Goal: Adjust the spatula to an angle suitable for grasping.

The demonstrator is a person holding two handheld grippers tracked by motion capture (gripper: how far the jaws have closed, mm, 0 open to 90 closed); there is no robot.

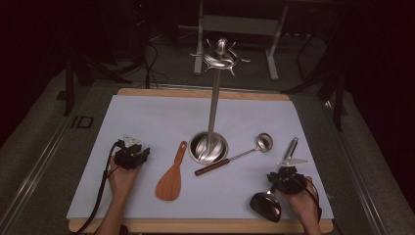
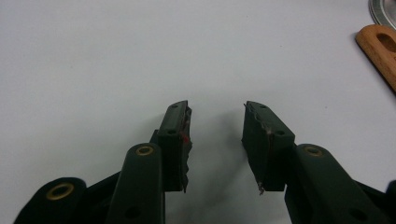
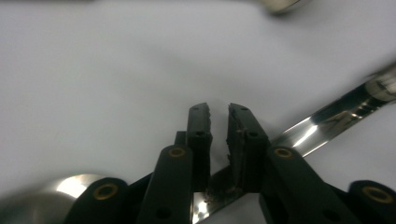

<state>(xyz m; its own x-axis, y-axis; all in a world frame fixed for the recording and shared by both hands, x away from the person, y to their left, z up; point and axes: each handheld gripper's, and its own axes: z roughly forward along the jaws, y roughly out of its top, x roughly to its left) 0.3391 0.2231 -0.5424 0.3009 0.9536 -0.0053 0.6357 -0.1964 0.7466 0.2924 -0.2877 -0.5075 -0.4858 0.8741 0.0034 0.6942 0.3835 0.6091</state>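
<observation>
Right gripper view: I'm watching right gripper (image 3: 219, 112) jaws standing slightly spread over steel ladle handle (image 3: 327, 121), pads unclamped. Risk: handle slipping toward 2 o'clock. Left gripper (image 2: 215, 109) idling, spread.

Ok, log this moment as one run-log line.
left gripper: open, nothing between jaws | right gripper: narrowly open over steel ladle handle | rack: no utensils hung | wooden spatula: flat on table

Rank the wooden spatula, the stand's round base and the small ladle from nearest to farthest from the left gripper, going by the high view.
From the left gripper:
1. Wooden spatula, just to its right on the white mat.
2. Stand's round base, beyond the spatula at the middle of the table.
3. Small ladle, farthest, right of the base, its bowl toward the right gripper's side.
</observation>
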